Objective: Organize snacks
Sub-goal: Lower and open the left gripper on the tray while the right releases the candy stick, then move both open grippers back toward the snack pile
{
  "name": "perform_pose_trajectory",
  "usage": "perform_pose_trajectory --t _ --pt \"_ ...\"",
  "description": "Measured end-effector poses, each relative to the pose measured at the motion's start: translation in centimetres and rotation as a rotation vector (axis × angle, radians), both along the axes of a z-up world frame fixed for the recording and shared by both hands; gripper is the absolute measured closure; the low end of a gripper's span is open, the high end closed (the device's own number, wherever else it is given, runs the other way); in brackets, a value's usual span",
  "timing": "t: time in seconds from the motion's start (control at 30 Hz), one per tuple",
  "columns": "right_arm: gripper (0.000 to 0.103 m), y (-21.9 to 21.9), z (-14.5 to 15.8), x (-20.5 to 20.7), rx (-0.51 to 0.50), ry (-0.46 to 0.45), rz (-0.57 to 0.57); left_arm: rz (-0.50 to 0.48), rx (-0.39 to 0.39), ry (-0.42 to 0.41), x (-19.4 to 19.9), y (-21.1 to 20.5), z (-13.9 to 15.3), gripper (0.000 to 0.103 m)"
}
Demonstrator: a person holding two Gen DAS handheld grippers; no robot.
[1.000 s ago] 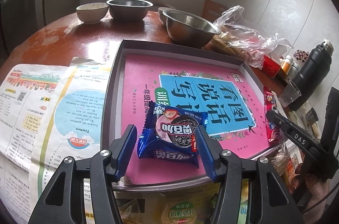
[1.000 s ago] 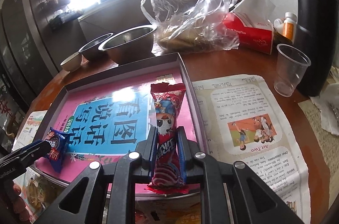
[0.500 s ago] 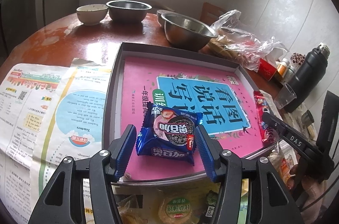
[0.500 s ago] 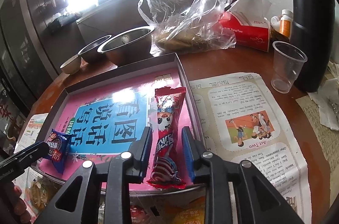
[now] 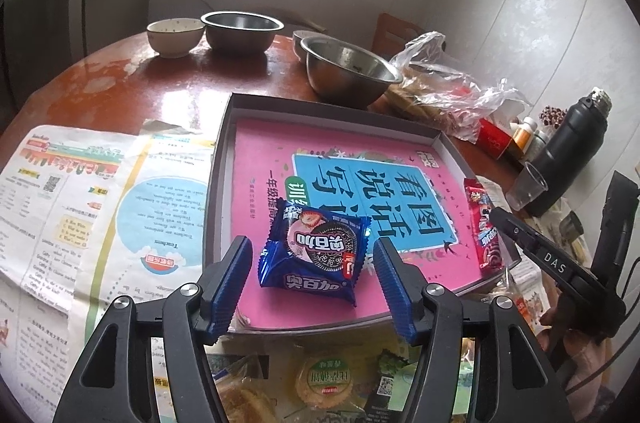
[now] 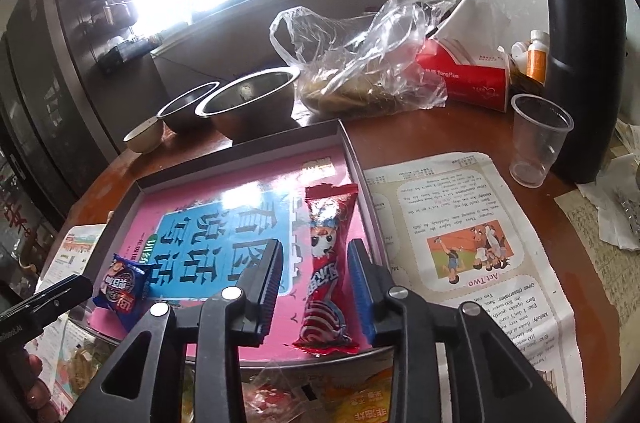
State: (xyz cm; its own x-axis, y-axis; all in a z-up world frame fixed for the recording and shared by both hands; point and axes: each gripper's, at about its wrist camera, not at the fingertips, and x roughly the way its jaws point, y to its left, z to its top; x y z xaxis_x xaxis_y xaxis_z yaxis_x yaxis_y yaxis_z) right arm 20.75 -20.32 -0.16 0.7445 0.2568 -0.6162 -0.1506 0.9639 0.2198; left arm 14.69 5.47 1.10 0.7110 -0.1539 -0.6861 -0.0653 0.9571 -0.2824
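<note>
Both my tongs are opening: left tongs [image 5: 313,277] straddle the blue cookie pack [image 5: 314,253], right tongs [image 6: 316,289] the red candy bar [image 6: 329,267]; withdrawing carelessly could drag either off the tray [image 5: 224,151].

A blue cookie packet [image 5: 314,255] printed with a dark sandwich cookie and a strawberry lies flat on the pink floor of a shallow grey box tray [image 5: 224,143], near the tray's front left corner. A long red snack stick wrapper [image 6: 329,267] with a cartoon face lies flat lengthwise along the tray's right wall, its near end overhanging the front rim.
</note>
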Motion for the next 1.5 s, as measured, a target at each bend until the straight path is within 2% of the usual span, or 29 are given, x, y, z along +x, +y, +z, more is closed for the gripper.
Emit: perform_pose_trajectory --t 0.07,0.13,0.27,0.77,0.9,1.2,1.5 --pt "0.070 0.0 0.3 -0.2 0.004 -0.007 0.006 0.004 0.000 -0.003 -0.2 0.0 0.2 0.030" --pt "0.069 0.0 0.6 -0.3 0.010 -0.015 0.009 0.007 0.002 -0.006 -0.4 0.1 0.4 0.030" --pt "0.060 -0.2 1.2 -0.7 0.029 -0.032 0.012 0.023 0.011 -0.010 -0.9 0.5 0.7 0.030" --pt "0.055 0.1 3.8 -2.5 0.065 -0.093 0.070 0.081 0.008 -0.011 -3.2 3.0 1.6 0.028" --pt "0.047 0.5 4.6 -3.2 0.078 -0.112 0.091 0.103 0.006 -0.010 -4.0 4.1 1.8 0.028" --pt "0.044 1.5 5.4 -4.6 0.083 -0.130 0.139 0.161 0.006 0.025 -6.0 6.5 1.3 0.028" --pt "0.039 1.8 5.6 -5.7 0.074 -0.126 0.168 0.167 -0.019 0.069 -7.3 6.9 -0.1 0.028"
